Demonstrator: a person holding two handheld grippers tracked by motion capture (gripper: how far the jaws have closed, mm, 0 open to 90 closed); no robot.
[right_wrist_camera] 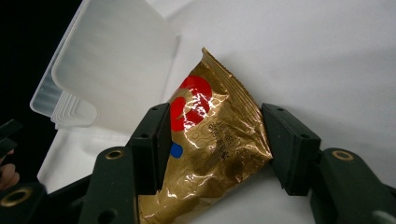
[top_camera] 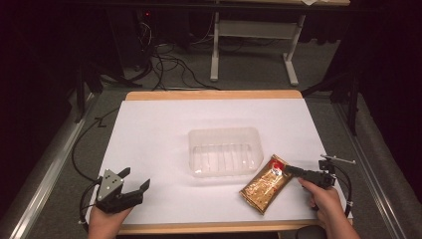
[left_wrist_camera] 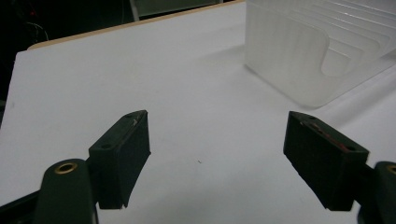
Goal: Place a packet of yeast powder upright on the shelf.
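I see a shiny gold foil packet point(right_wrist_camera: 215, 154) with red and blue dots beside a translucent frosted plastic tub point(top_camera: 225, 151) on the white table sheet point(top_camera: 149, 134).

Lab or test room, dim. White sheet-covered wooden table point(top_camera: 209, 94) beyond both claws; tangled black cables point(top_camera: 169, 64) on grey carpet past table's far edge; white metal desk frame point(top_camera: 254, 45) further back; dark curtained surroundings.

We find no text we can read. The gold foil snack packet point(right_wrist_camera: 212, 140) carries a red emblem, a small blue dot and a line of fine print, but that print is too small and glare-washed to make out.
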